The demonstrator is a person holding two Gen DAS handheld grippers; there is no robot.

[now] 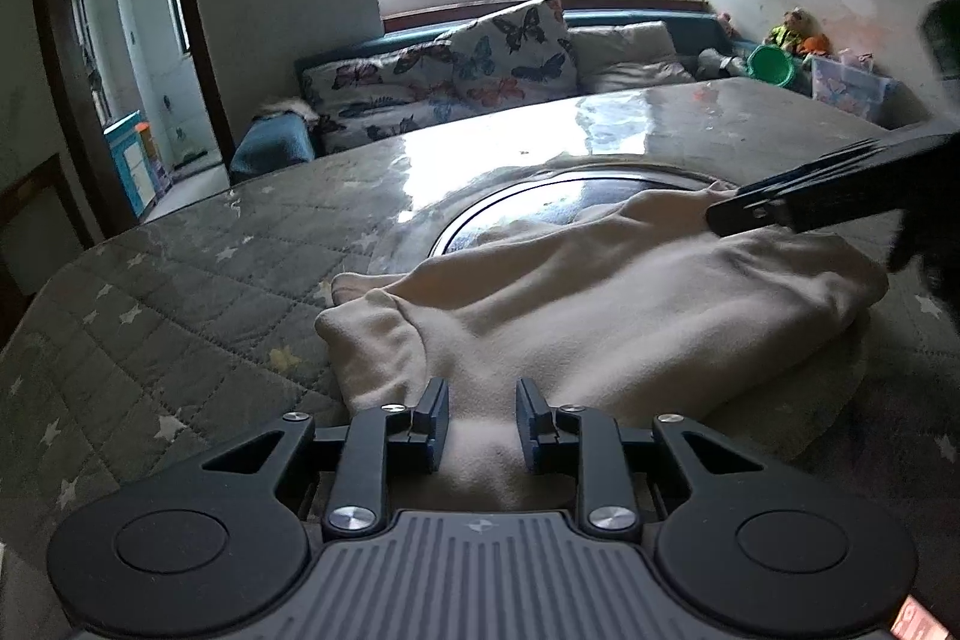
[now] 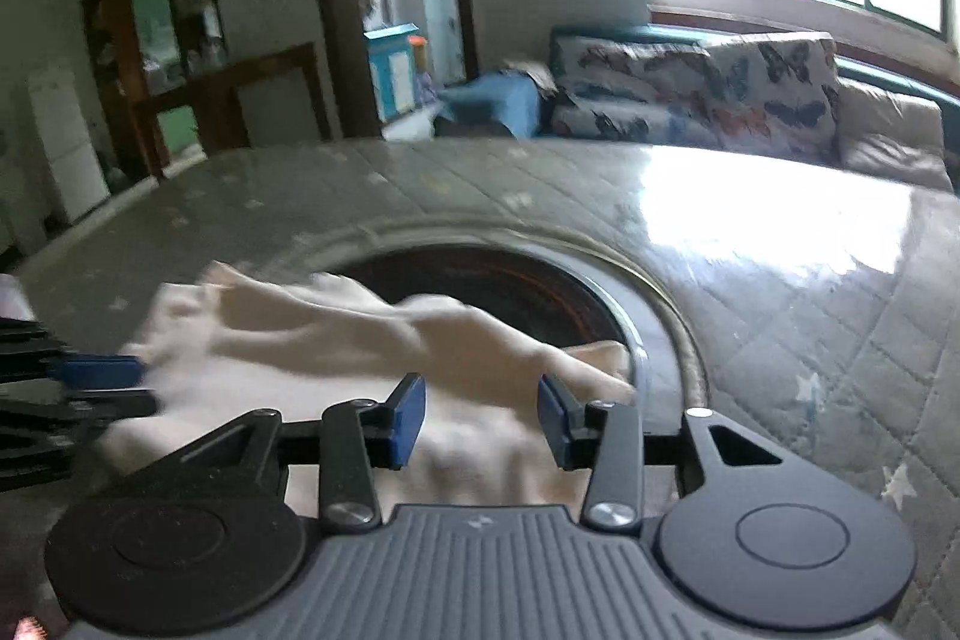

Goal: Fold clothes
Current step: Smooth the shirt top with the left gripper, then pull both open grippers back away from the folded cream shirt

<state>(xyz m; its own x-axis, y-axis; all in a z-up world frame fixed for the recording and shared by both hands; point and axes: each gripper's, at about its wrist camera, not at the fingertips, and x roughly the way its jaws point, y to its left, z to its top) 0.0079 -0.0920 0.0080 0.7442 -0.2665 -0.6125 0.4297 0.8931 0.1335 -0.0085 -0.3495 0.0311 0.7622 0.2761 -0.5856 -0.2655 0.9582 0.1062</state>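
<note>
I have one cream garment (image 1: 600, 304) lying across the middle of the tabletop (image 1: 180, 280), which is covered with a quilted grey cloth with stars. Part of the garment drapes over the dark round glass inset (image 1: 528, 208) at the centre of the frame. From the left wrist view it reads as a thick, doubled-over bundle with rounded folded edges at lower left, so I judge that at least one fold is already in. It is not yet neat: the top layer is rumpled, and a flap sticks out toward the centre left.

My left gripper (image 1: 483, 427) sits at the bottom of that view with its jaws slightly apart. Cream fabric rises in a ridge between them, but I see gaps beside both pads, so I read it as not clamped. My right gripper (image 2: 483, 421) has wider jaws, with cloth lying below and between them; nothing seems pinched there either. That view is blurred, so I hold this loosely. In the left view the right gripper comes in from the right edge over the far end of the garment.

I judge the task partway: the bundle needs a further fold or a smoothing and squaring up. No other clothes show in either view.
</note>
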